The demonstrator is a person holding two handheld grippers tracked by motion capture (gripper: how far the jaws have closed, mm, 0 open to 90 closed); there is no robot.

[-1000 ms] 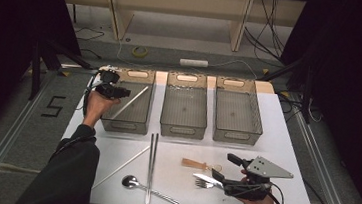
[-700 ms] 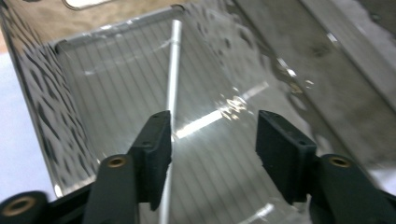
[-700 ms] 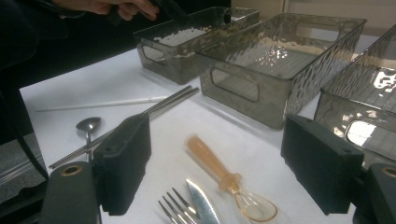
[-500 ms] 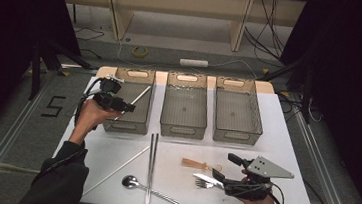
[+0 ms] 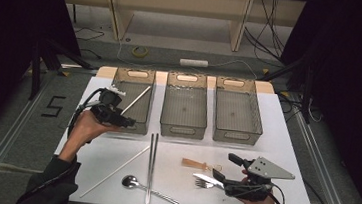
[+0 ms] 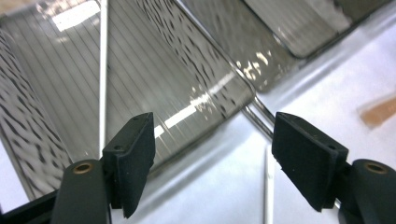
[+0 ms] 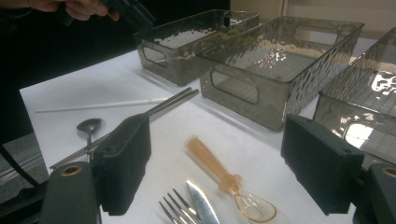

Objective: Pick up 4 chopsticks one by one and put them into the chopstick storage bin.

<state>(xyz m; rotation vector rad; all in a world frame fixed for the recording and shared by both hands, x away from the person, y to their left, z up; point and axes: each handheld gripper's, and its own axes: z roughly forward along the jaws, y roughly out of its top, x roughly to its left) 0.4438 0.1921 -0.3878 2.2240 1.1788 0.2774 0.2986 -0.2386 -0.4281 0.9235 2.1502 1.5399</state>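
Observation:
My left gripper (image 5: 126, 122) hovers at the near end of the left bin (image 5: 139, 125). Its jaws have just been opening and stand wide with nothing between them (image 6: 212, 158). A white chopstick (image 5: 136, 100) leans inside that bin (image 6: 102, 70). My right gripper (image 5: 224, 167) rests near the table's front right, open and empty (image 7: 215, 168). Just ahead of it lie an amber plastic spoon (image 7: 219, 175), a fork (image 7: 175, 207) and a knife (image 7: 201, 203).
Three clear grey bins stand in a row; the middle bin (image 5: 182, 130) and the right bin (image 5: 236, 135) hold nothing visible. On the white table (image 5: 277, 126) lie a second white chopstick (image 5: 114, 171), a pair of metal chopsticks (image 5: 151, 167) and a metal spoon (image 5: 133, 182).
My left gripper has let go of the white chopstick, which now leans in the left bin, and has drawn back toward the near end of that bin. The right gripper has stayed still.

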